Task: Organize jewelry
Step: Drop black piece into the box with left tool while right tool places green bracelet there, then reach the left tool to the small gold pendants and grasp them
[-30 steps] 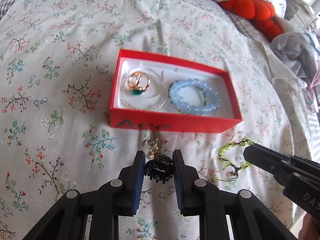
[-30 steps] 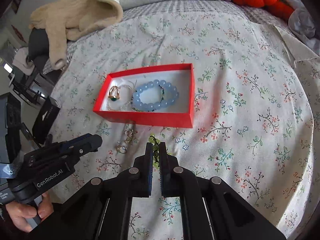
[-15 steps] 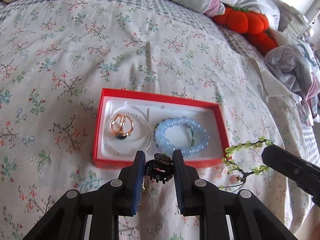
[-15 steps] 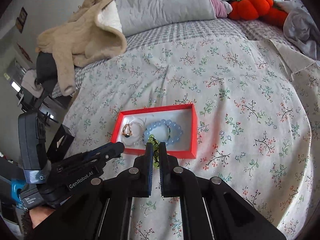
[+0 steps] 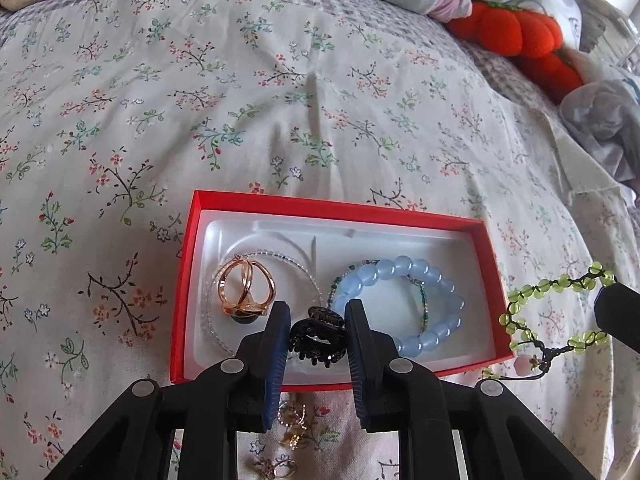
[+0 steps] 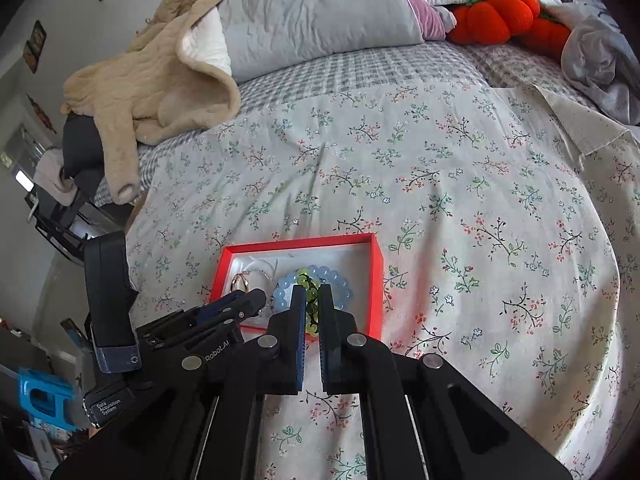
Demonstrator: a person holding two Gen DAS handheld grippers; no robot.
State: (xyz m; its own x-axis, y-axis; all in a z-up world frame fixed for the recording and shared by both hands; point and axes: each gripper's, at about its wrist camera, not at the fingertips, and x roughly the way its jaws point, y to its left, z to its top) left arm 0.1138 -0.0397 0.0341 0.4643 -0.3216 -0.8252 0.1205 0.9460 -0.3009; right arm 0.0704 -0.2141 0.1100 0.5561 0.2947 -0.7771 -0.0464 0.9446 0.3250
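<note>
Black grippers, blue-padded jaws, silver screws

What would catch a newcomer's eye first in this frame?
The bright red box on the floral bedspread, holding a blue bead bracelet and a gold ring. Just in front of it, the left gripper clamps a small black hair claw, while the right gripper carries a green bead bracelet. Orange plush pumpkins glow by the pillows.
</note>
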